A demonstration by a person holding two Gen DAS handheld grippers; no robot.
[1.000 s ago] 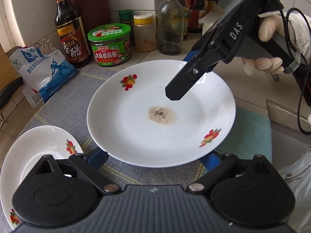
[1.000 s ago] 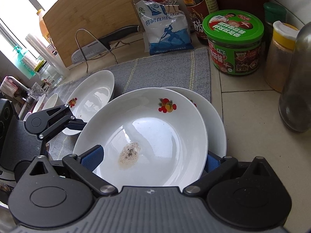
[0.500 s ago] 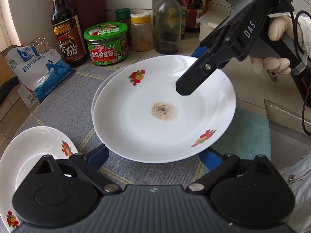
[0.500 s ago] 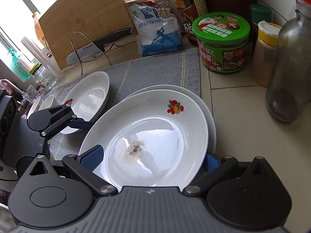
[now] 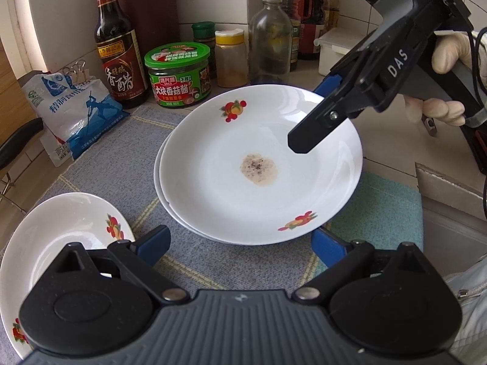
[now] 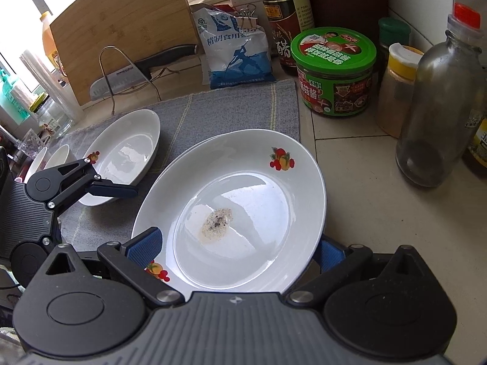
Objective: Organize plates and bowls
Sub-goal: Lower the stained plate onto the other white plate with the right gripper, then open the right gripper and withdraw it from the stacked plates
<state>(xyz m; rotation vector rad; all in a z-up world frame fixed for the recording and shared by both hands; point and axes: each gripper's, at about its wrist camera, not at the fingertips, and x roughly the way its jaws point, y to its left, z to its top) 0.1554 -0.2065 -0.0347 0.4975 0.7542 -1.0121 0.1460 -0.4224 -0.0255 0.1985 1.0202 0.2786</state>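
Soiled plate point(image 5: 261, 170) with fruit print sits nested on a second plate point(image 5: 159, 164) beneath it, the lower rim peeking out on the far-left side; both on the grey mat point(image 5: 100, 158), just in front of the green-lidded jar point(image 5: 178, 74); stack not quite concentric.

Right gripper point(image 6: 234, 243) straddles the near rim; blue pads point(image 6: 144, 245) stand at either side of the plate edge; whether they press on it or merely flank it, I cannot tell from either view.

Left gripper point(image 5: 240, 243) spread wide, nothing between its pads, hovering just short of the stack's near edge; its jaws have just been narrowing slightly, still empty.

Third dish, a shallow bowl point(image 6: 127, 155), lies apart on the mat to the left; small bowls point(image 6: 48, 159) beyond it.

Judgement: step in hand is seating the top plate squarely on the lower one. To do it well: let go only once the rim rests all round; back the pads off along the plate's plane, not upward, so the glazed surfaces do not slide; keep the plate level so the crumb patch point(image 5: 258, 168) stays put; left gripper could steady the opposite rim if the stack shifts.
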